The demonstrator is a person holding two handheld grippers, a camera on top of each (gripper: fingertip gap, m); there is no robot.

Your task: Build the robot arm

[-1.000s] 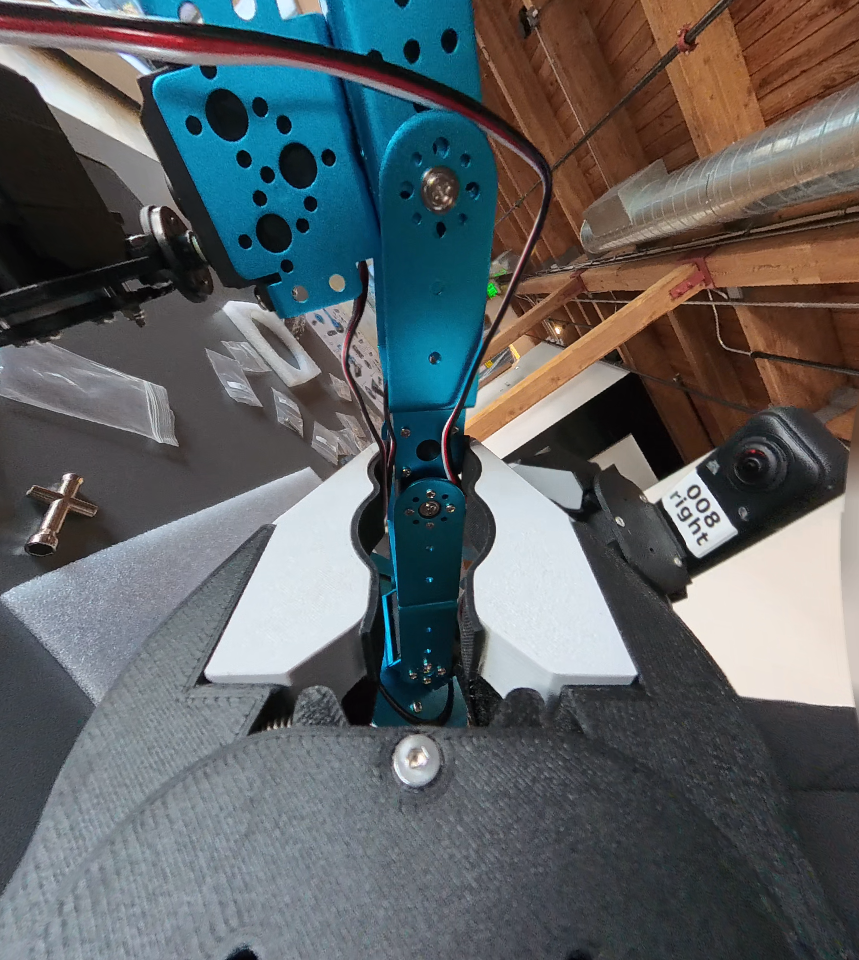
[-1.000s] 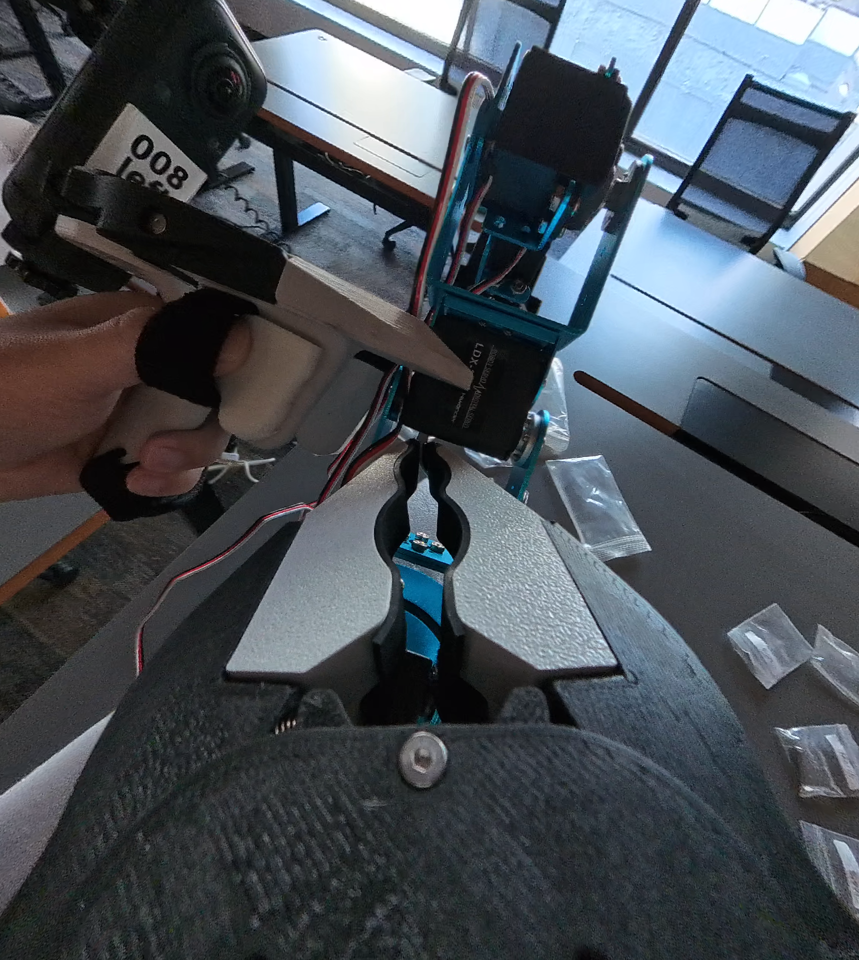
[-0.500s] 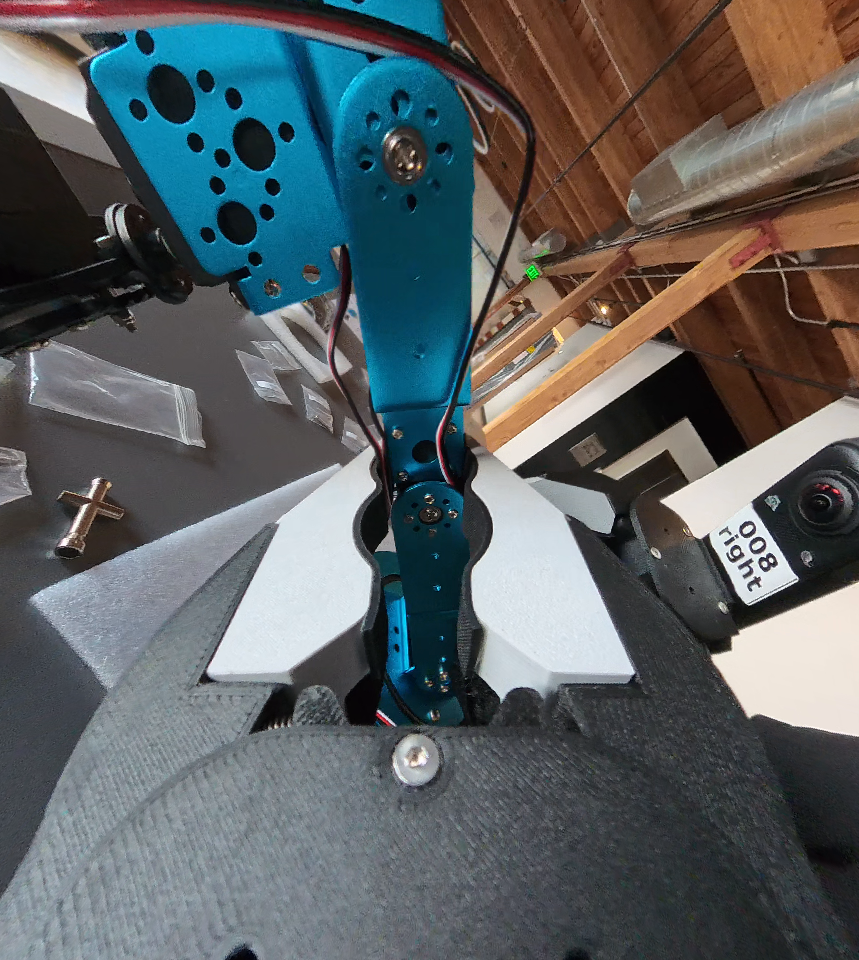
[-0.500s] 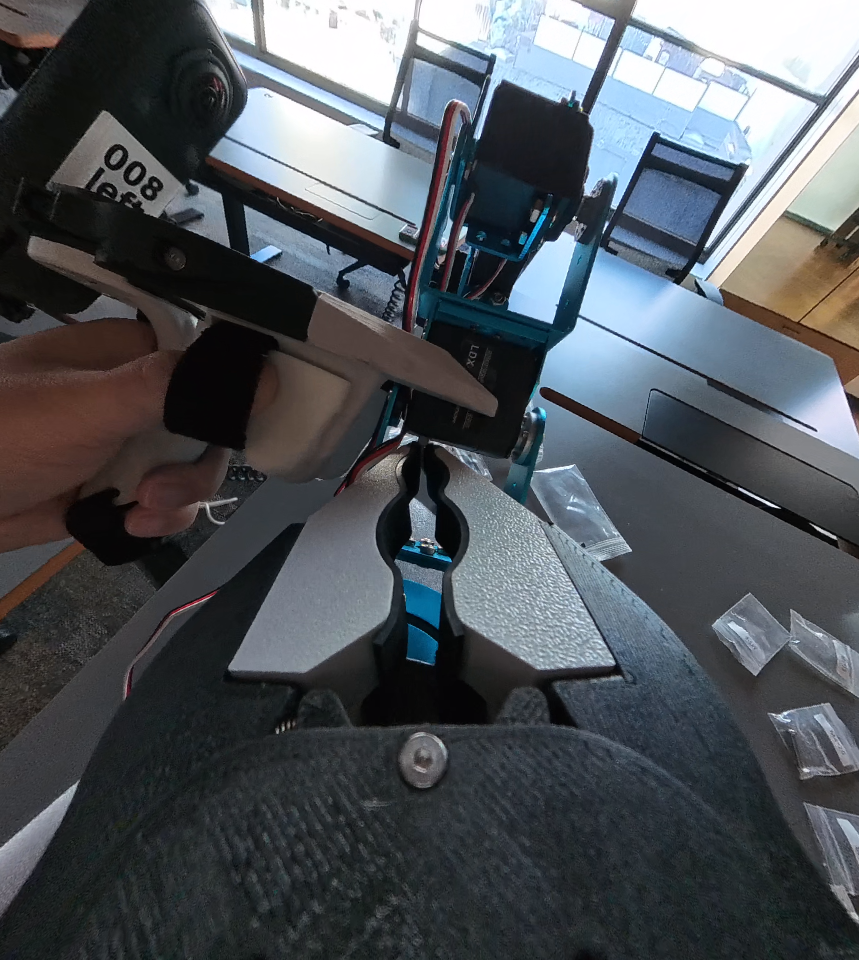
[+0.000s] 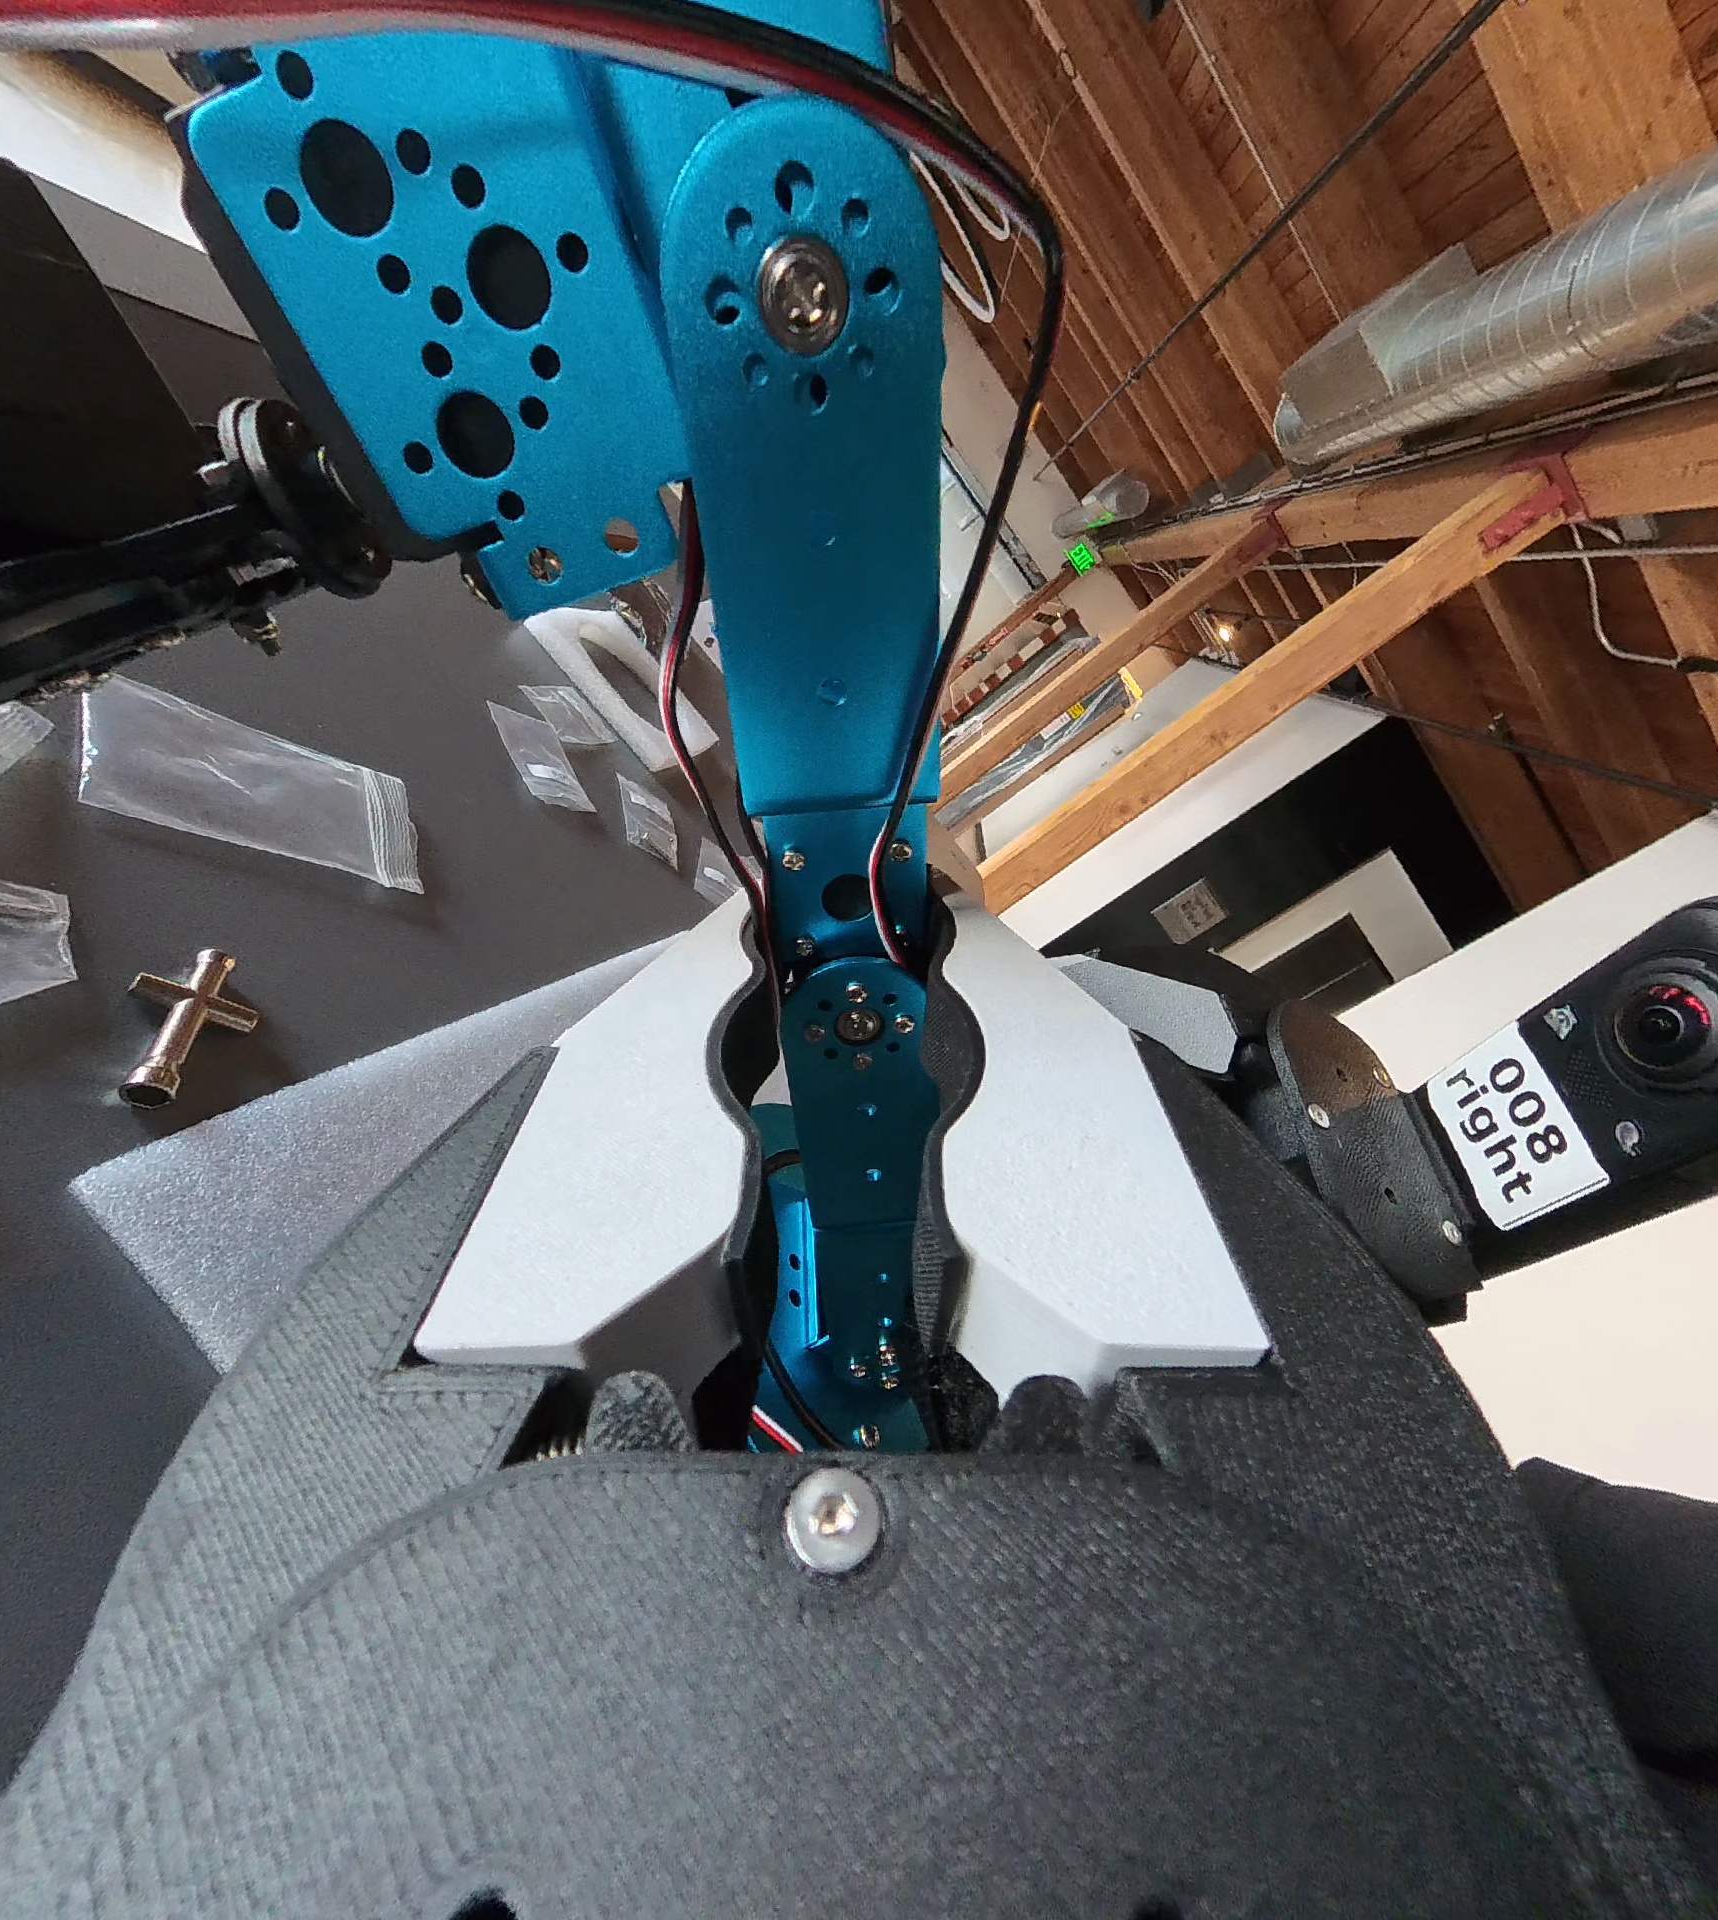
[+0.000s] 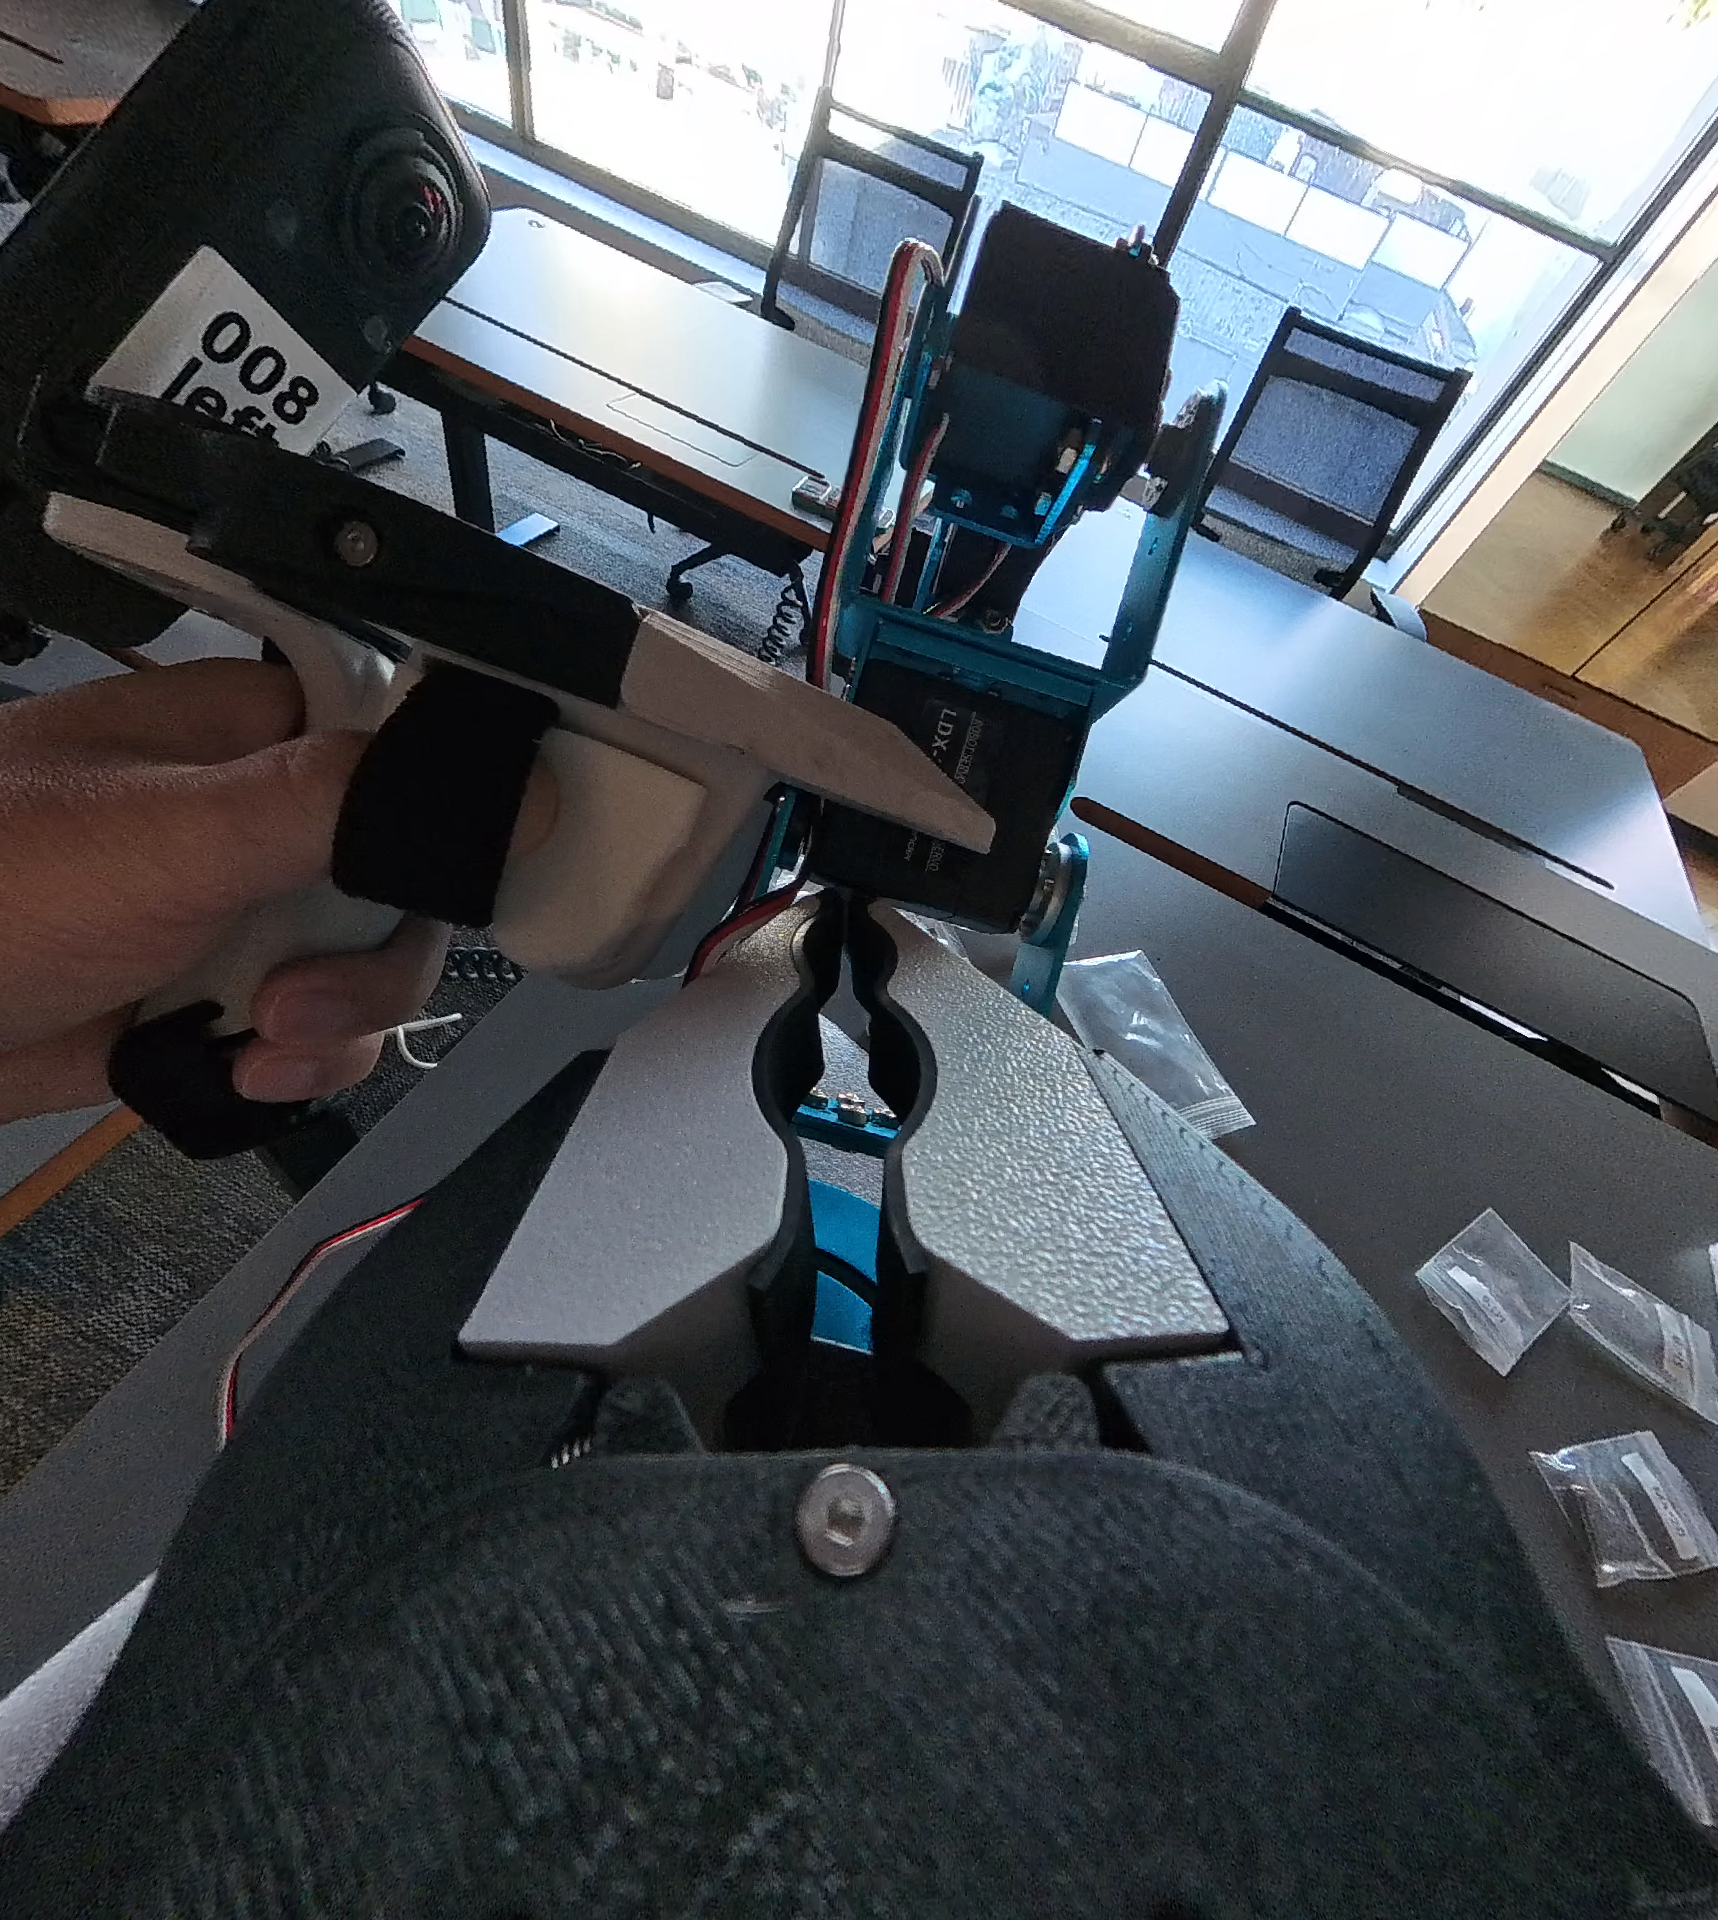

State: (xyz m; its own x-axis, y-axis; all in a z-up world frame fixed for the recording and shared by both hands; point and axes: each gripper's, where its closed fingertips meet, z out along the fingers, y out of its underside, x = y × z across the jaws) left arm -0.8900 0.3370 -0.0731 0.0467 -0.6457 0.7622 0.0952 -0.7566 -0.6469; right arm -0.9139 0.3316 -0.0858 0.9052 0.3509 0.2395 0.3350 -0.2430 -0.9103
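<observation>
A small blue metal robot arm (image 5: 813, 520) with black servos and red-black-white wires stands on the dark table (image 5: 367, 966). My left gripper (image 5: 850, 914) is shut on the arm's narrow blue link, which runs up between its white pads. My right gripper (image 6: 850, 920) is shut on a blue bracket low on the same arm (image 6: 948, 644), just under a black servo (image 6: 938, 800). In the right wrist view the left gripper (image 6: 948, 821), held by a hand (image 6: 107, 831), reaches in from the left. The right gripper's tip (image 5: 1146, 997) shows at the right of the left wrist view.
A cross-shaped metal wrench (image 5: 185, 1023), clear plastic bags (image 5: 242, 779), a grey foam sheet (image 5: 315, 1174) and a white foam piece (image 5: 616, 665) lie on the table. Several small parts bags (image 6: 1499, 1299) lie at the right. Other desks and chairs (image 6: 1333, 436) stand by the windows.
Both grippers keep their grip on the blue arm. The arm and both views have tilted a little; the right wrist view now looks higher, towards the windows.
</observation>
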